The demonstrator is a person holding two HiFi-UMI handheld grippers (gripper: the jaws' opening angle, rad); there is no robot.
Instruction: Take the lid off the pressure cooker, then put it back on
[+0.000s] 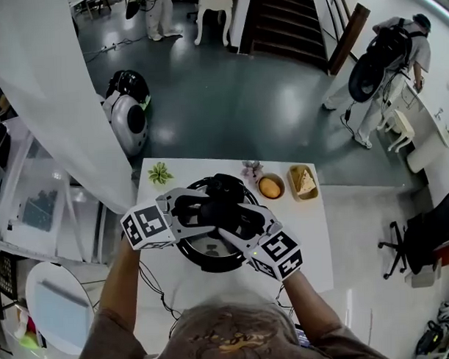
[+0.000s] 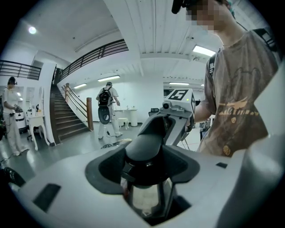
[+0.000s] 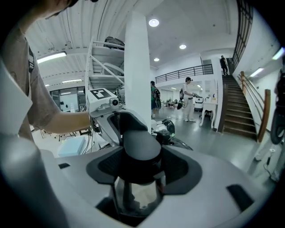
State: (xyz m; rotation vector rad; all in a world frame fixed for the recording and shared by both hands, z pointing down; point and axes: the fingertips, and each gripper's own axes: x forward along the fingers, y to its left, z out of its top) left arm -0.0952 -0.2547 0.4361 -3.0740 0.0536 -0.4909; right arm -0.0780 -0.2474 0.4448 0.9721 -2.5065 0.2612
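1. Pressure cooker stands in the middle of the white table, right in front of me. Its lid is over the pot, but I cannot tell whether it is seated or raised.
2. The head view shows my left claw and right claw meeting over the lid from opposite sides.
3. Only the claw views show the grip. My left claw pinches one end of the black lid handle, with glass showing beneath. My right claw pinches the other end.
4. Only the head view shows the dishes at the table's far edge. A brown bowl holds a round orange thing. A tan square dish beside it holds a pale wedge.
5. The marker cube carries black-and-white square patterns, not words.
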